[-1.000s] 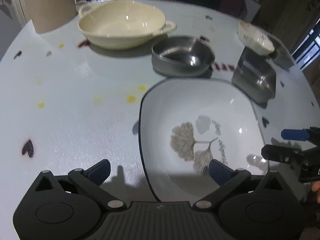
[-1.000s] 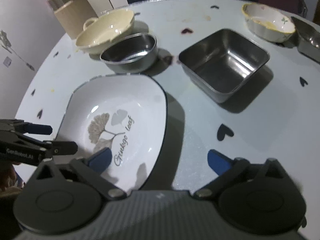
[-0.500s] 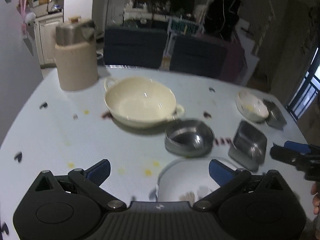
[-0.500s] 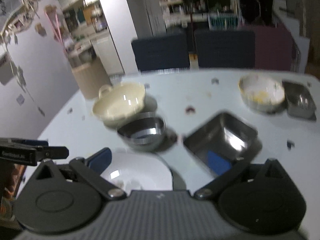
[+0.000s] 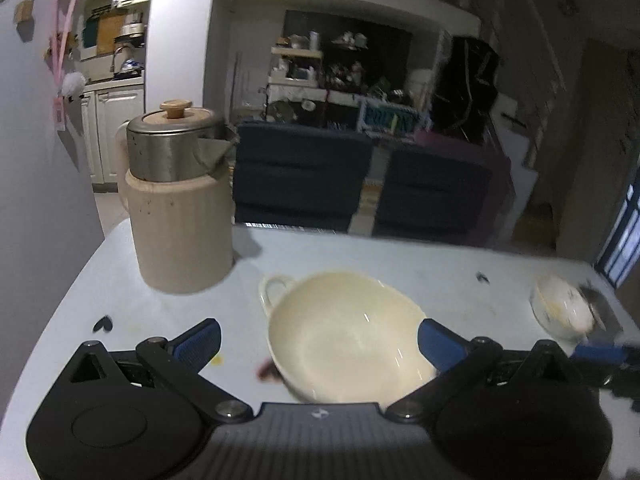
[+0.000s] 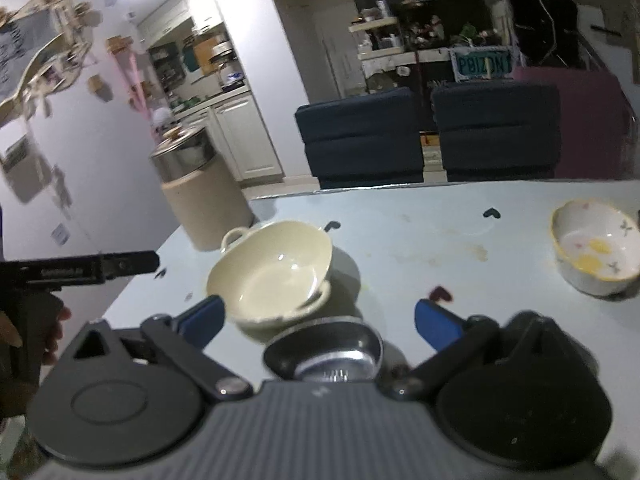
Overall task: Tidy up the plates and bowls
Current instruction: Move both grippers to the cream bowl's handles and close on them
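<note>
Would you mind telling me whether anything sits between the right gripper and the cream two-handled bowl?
Partly. A round steel bowl sits just ahead of the open, empty right gripper, and the cream bowl lies directly beyond it. Nothing else on the table appears to block the way.

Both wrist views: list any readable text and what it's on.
"POIZON": teal sign on the back shelves in the right wrist view; last letters uncertain, blurred in the left wrist view.
Left gripper side lettering: too blurred to read.
Wall papers: unreadable.
</note>
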A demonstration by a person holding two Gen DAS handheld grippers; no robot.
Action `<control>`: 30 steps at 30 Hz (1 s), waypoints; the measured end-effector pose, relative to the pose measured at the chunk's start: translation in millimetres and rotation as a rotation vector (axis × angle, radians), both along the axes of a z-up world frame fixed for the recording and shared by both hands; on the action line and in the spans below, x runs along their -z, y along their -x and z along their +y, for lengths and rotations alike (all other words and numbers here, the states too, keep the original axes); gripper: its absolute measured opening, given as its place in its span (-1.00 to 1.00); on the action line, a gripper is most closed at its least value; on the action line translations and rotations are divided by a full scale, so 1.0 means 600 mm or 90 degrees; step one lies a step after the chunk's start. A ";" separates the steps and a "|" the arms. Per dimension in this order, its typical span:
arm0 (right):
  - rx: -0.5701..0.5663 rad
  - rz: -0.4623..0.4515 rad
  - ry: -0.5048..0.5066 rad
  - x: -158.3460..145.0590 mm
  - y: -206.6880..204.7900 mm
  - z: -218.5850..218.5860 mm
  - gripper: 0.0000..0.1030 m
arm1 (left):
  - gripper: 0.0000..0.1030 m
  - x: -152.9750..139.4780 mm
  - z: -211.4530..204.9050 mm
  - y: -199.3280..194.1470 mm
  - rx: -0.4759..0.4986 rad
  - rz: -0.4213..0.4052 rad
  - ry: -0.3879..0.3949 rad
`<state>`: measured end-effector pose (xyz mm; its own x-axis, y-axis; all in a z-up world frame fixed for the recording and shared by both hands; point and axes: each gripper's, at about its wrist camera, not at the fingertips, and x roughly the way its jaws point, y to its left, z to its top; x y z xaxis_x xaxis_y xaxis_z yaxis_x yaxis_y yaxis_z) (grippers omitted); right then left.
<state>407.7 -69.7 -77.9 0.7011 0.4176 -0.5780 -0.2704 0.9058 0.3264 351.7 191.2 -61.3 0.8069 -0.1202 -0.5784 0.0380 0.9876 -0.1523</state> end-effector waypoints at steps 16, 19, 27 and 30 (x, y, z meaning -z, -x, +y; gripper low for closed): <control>0.011 0.200 -0.049 0.110 -0.178 0.055 -0.27 | 1.00 0.081 0.051 -0.110 -0.032 0.020 0.043; -0.027 0.194 -0.035 0.112 -0.178 0.065 -0.65 | 0.98 0.090 0.058 -0.113 -0.033 0.023 0.055; -0.035 0.184 -0.005 0.106 -0.225 0.054 -0.79 | 0.98 0.104 0.073 -0.122 -0.056 0.018 0.086; -0.010 0.172 0.015 0.098 -0.265 0.044 -0.74 | 0.78 0.107 0.078 -0.128 -0.052 0.039 0.116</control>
<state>566.6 -43.4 -136.7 0.5131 0.4108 -0.7537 -0.1902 0.9106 0.3669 428.5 238.1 -125.5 0.7818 -0.1625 -0.6019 -0.0565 0.9430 -0.3280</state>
